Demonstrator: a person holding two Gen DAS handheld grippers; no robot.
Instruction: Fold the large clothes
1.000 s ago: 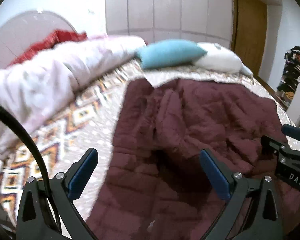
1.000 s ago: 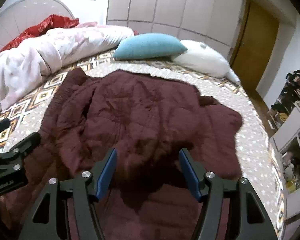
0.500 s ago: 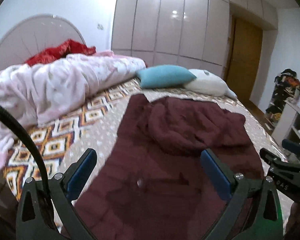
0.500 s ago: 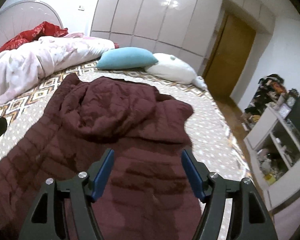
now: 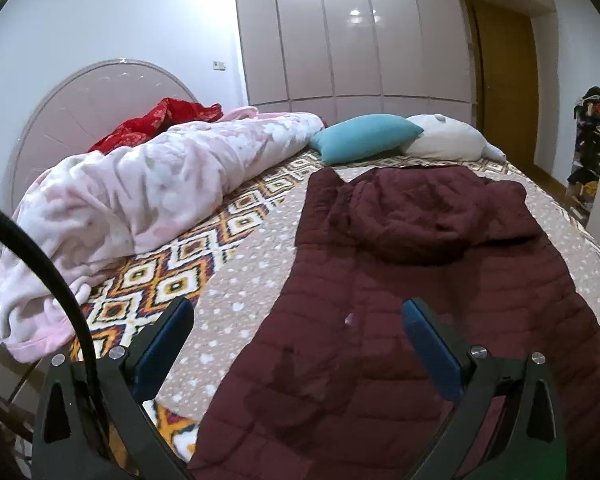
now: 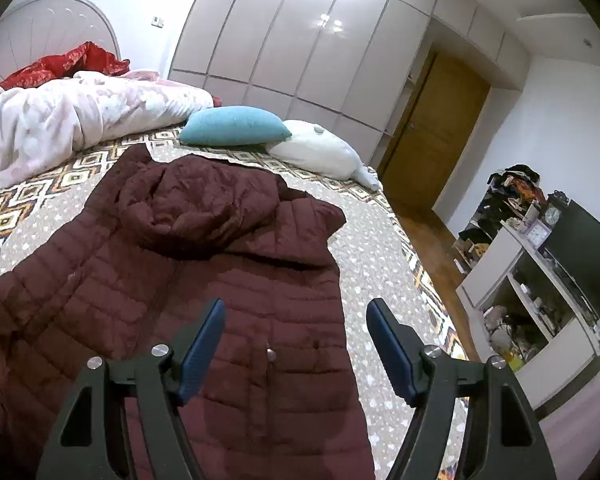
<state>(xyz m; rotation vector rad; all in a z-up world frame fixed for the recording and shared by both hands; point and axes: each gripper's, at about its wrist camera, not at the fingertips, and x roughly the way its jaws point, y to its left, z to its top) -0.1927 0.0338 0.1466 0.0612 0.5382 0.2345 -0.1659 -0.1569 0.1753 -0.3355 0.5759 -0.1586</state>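
Nearest the cameras, both grippers hang over the near end of the bed with nothing between their blue pads. The left gripper [image 5: 296, 332] stands wide, its span straddling the coat's left edge and a strip of bare bedspread. The right gripper [image 6: 296, 334] has just been opening and now stands wide too, empty, above the coat's front placket. Compared with a second ago, both have drawn back and risen a little from the coat: then the fabric filled each view and the fingers hovered close over rumpled folds, now the whole garment shows. The coat [image 5: 420, 280], a dark red quilted one, lies lengthwise along the right side of the bed [image 5: 236, 280], its hem toward the near edge and its hood bunched on the upper back toward the far end; its lower part looks smoother than before. By this reading the spreading step is done, the grippers have let go, and the folding itself has not begun, so the next move likely calls for a fresh grip on a side edge or sleeve. Beyond the coat, a teal pillow [image 5: 364, 136] and a white pillow [image 5: 448, 140] sit at the far edge, and a pink duvet [image 5: 148, 184] is heaped along the left side.
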